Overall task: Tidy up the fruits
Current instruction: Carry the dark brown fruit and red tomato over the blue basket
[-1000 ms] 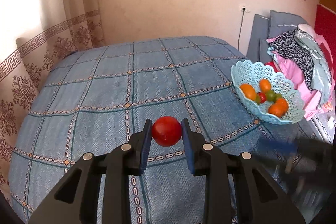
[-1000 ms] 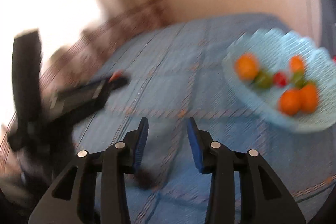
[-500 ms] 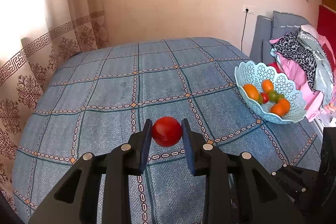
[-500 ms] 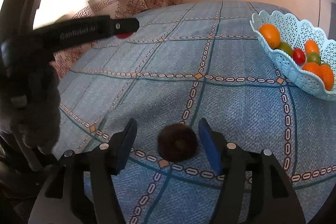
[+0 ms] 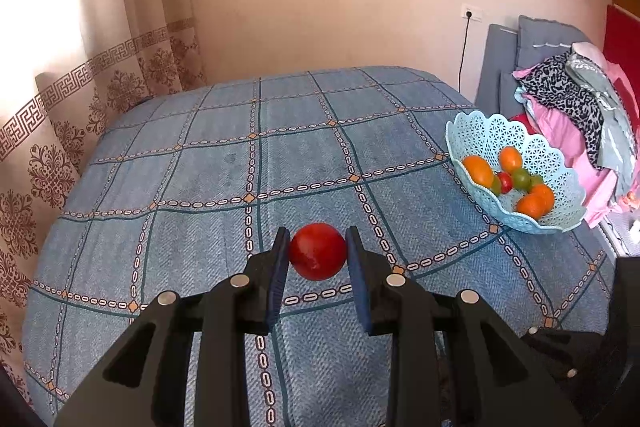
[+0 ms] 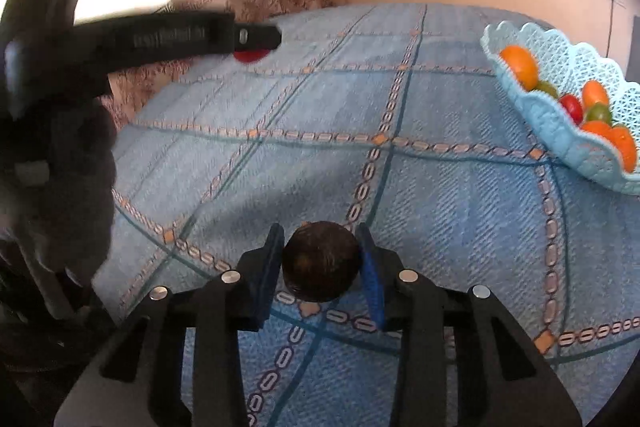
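On the blue checked bed (image 5: 224, 163), left gripper (image 5: 318, 253) is clamped on a red tomato (image 5: 318, 256). Right gripper (image 6: 322, 259) has just closed; its pads press a dark brown fruit (image 6: 321, 261). Basket (image 5: 480, 131) of fruit sits far right.

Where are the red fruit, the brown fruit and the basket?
red fruit (image 5: 318, 255): left wrist view, middle of its front face.
brown fruit (image 6: 322, 261): right wrist view, middle of its top.
basket (image 5: 476, 131): left wrist view, bare inner wall near the rim.
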`<move>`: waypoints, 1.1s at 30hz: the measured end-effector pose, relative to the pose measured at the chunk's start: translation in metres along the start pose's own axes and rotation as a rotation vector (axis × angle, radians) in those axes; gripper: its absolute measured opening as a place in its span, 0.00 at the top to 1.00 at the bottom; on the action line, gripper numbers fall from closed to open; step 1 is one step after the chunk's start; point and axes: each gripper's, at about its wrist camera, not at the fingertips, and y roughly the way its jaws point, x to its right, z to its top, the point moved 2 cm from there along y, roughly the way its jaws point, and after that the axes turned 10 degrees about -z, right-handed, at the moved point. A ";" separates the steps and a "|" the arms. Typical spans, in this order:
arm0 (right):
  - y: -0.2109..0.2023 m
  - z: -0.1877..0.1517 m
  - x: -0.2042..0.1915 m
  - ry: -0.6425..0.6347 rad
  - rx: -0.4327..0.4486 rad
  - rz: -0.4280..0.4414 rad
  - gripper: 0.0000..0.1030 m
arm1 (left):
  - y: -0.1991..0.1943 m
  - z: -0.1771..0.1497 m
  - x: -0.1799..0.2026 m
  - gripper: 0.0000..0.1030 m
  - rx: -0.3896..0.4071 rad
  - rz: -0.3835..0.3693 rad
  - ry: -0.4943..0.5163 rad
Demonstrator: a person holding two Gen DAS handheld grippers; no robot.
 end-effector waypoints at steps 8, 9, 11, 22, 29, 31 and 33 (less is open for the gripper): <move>-0.038 0.021 0.042 0.114 0.120 -0.039 0.63 | 0.007 0.007 0.017 0.72 -0.002 -0.021 0.044; -0.043 0.024 0.049 0.130 0.134 -0.050 0.63 | 0.008 0.008 0.020 0.72 -0.001 -0.026 0.051; -0.051 0.030 0.064 0.167 0.162 -0.073 0.63 | 0.009 0.011 0.027 0.72 0.002 -0.032 0.070; -0.054 0.047 0.138 0.324 0.210 -0.181 0.63 | 0.019 0.028 0.071 0.72 0.021 -0.108 0.146; -0.044 0.049 0.151 0.362 0.227 -0.157 0.63 | 0.030 0.032 0.087 0.72 0.010 -0.126 0.172; -0.045 0.049 0.152 0.369 0.244 -0.138 0.62 | 0.033 0.034 0.091 0.72 0.008 -0.131 0.178; -0.047 0.049 0.153 0.374 0.259 -0.130 0.57 | 0.035 0.036 0.094 0.72 0.009 -0.136 0.180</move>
